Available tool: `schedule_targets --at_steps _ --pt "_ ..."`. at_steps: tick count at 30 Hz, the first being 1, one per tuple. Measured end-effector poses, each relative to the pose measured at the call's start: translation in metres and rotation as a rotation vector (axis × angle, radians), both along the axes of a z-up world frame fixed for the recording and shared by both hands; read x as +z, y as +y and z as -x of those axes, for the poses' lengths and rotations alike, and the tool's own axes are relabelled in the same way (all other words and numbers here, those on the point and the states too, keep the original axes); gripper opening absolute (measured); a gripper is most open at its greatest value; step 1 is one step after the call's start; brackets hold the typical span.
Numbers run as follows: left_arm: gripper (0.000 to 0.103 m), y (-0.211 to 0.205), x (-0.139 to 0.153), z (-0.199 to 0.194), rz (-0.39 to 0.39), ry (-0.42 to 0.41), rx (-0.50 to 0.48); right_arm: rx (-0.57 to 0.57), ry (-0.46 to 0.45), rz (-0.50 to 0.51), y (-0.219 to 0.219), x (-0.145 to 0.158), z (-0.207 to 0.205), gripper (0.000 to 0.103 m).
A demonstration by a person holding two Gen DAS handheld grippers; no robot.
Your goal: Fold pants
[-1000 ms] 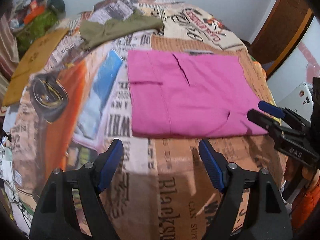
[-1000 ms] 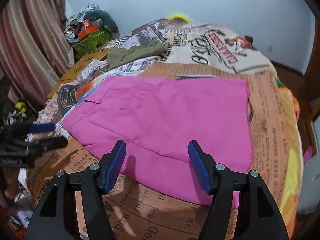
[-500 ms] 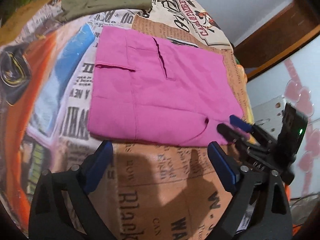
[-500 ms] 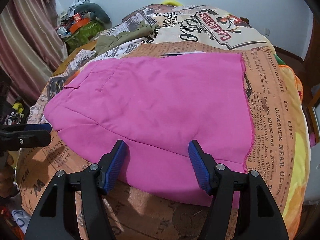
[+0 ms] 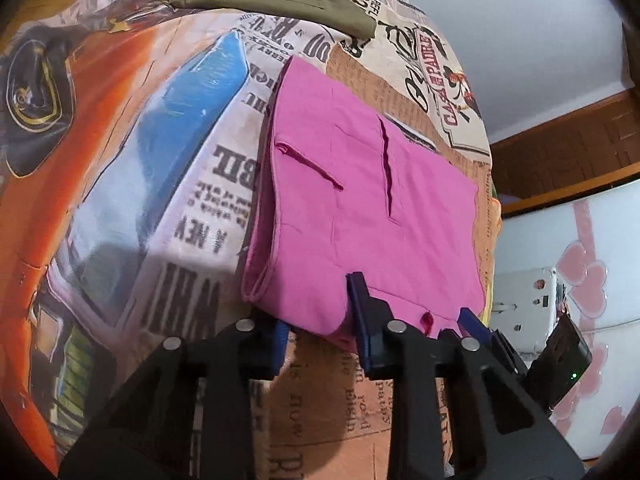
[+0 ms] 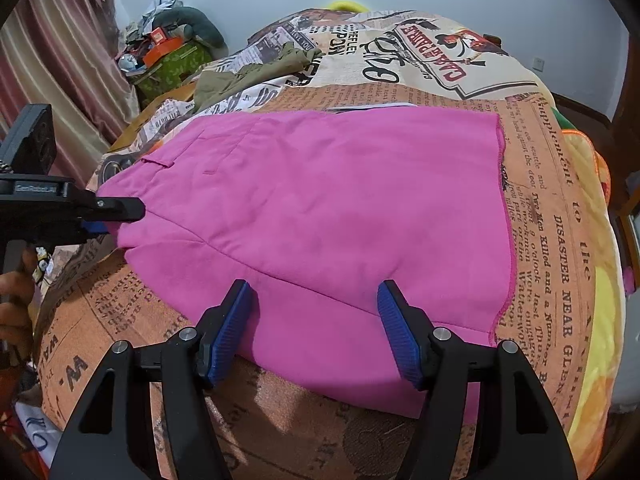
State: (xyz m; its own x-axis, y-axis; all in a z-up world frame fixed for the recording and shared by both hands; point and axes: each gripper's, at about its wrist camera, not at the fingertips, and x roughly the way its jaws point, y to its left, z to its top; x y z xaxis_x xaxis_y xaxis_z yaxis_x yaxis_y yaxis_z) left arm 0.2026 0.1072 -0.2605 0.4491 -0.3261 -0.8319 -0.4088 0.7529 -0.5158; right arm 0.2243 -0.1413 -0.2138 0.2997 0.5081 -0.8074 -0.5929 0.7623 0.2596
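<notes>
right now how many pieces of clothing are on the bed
2: pink pants at the near edge, and an olive garment at the far side. More may be hidden.

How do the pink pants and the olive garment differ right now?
The pink pants lie flat and neatly folded at the near edge of the bed; the olive garment lies rumpled farther back. The pink pants have both hand-held grippers at their near edge, the left and the right, jaws open; the olive garment has none near it. Both rest on the newspaper-print bedspread.
</notes>
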Motion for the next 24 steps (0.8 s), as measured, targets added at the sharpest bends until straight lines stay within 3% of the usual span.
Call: schedule_targets --at_steps 8,16,20,24 --pt "0.019 0.002 0.02 0.008 -0.165 -0.071 -0.02 -0.015 0.005 0.003 -0.006 0.003 0.003 0.061" --pt "0.017 0.04 0.044 0.047 -0.424 -0.089 0.053 -0.057 0.061 -0.037 -0.022 -0.001 0.007 0.062" --pt "0.017 0.021 0.06 0.054 -0.621 -0.125 0.01 -0.062 0.055 -0.031 -0.021 0.0 0.012 0.062" --pt "0.017 -0.009 0.083 0.051 -0.724 -0.226 -0.061 -0.068 0.053 -0.023 -0.019 0.0 0.013 0.062"
